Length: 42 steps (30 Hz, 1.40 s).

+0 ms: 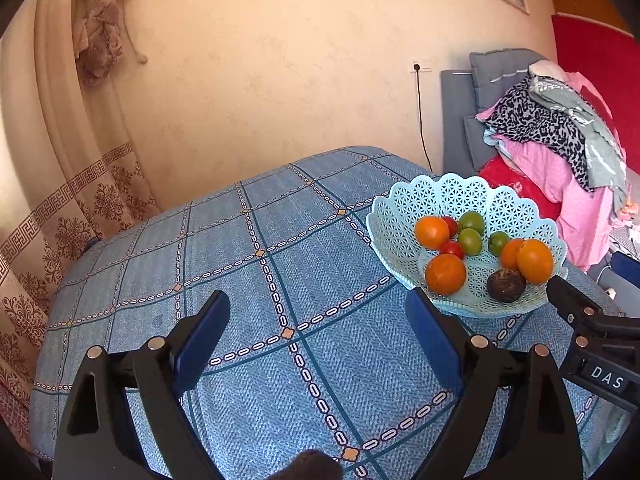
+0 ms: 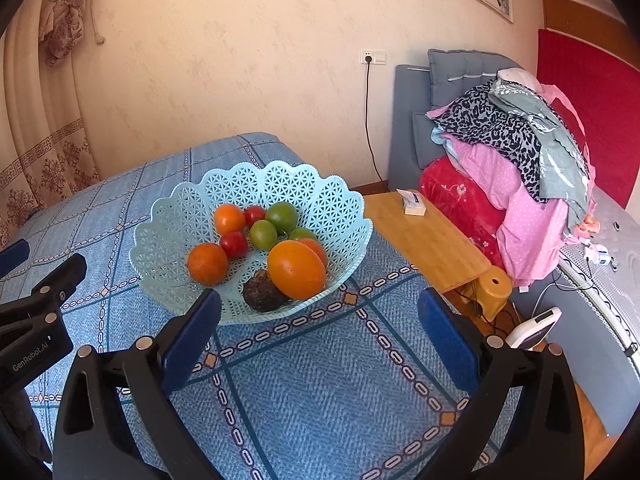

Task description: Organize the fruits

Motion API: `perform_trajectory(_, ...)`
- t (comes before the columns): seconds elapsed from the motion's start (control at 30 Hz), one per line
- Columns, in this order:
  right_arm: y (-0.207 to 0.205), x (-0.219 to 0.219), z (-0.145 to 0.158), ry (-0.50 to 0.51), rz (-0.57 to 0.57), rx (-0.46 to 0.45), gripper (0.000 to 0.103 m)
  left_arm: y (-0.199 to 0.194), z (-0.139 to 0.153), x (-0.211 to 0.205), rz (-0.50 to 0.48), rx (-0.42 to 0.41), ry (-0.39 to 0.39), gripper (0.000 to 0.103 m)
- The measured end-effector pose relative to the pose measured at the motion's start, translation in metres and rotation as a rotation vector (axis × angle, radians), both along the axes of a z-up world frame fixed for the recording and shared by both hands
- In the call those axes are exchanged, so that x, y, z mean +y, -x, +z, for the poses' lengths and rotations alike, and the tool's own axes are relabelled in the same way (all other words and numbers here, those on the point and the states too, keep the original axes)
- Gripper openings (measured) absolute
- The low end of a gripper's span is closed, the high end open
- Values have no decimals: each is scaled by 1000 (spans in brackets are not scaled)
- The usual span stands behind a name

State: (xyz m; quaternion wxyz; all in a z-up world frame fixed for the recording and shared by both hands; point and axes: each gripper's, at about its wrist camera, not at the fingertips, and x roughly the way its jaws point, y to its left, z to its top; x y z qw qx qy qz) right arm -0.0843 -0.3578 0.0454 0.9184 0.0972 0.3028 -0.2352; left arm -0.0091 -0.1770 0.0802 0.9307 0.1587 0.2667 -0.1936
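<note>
1. We see a light blue plastic basket with lacy holes and a wavy rim (image 2: 168,236) sitting on a bed with a blue checked cover (image 2: 320,392). All the fruit we can find is already inside it.

2. In the basket there are orange round fruits, with a big orange fruit (image 2: 296,269) near the front. There are also small red fruits (image 2: 234,244), green round fruits (image 2: 282,217) and one dark brown wrinkly fruit (image 2: 262,292) at the front edge.

3. Our right gripper (image 2: 320,328) is spread wide and holds nothing. The basket is just ahead of it and a little to its left. The dark brown fruit and the big orange one are the closest to it.

4. Our left gripper (image 1: 318,336) is also spread wide and holds nothing. Only bed cover lies between its two blue pads. From this side the basket (image 1: 390,236) is off to the right, just past the right pad.

5. So the right gripper is the nearer one. It points almost straight at the fruit, while the left one would have to swing sideways to get there.

6. The big orange fruit looks a bit egg-shaped. Its long way runs sideways and slightly down to the right in the right view.

7. We think a reach forward and a little left with the right gripper would meet the front fruits first.
</note>
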Motion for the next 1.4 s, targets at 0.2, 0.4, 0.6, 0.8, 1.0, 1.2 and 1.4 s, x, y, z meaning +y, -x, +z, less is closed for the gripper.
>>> perform_trajectory(0.2,-2,-1,-2,2,-2,5,100,-2,-1,-1,10,6,0,89)
perform_trajectory(0.4,-4,-1,-4,-2,6,11,100,-4,-4,-2,14,19,-3,89)
perform_trajectory(0.6,-6,-2,-5,-8,10,13,100,-5,-5,-5,14,16,-14,89)
perform_trajectory(0.8,-7,-2,-7,-3,13,15,100,-4,-7,-8,9,12,-26,89)
perform_trajectory(1.0,-9,-5,-11,-12,11,26,100,-3,-8,-12,5,7,-41,89)
perform_trajectory(1.2,-9,-5,-12,-14,12,24,100,-3,-9,-16,0,4,-52,89)
perform_trajectory(1.4,-9,-6,-12,-15,13,24,100,-1,-10,-19,-10,-2,-61,89)
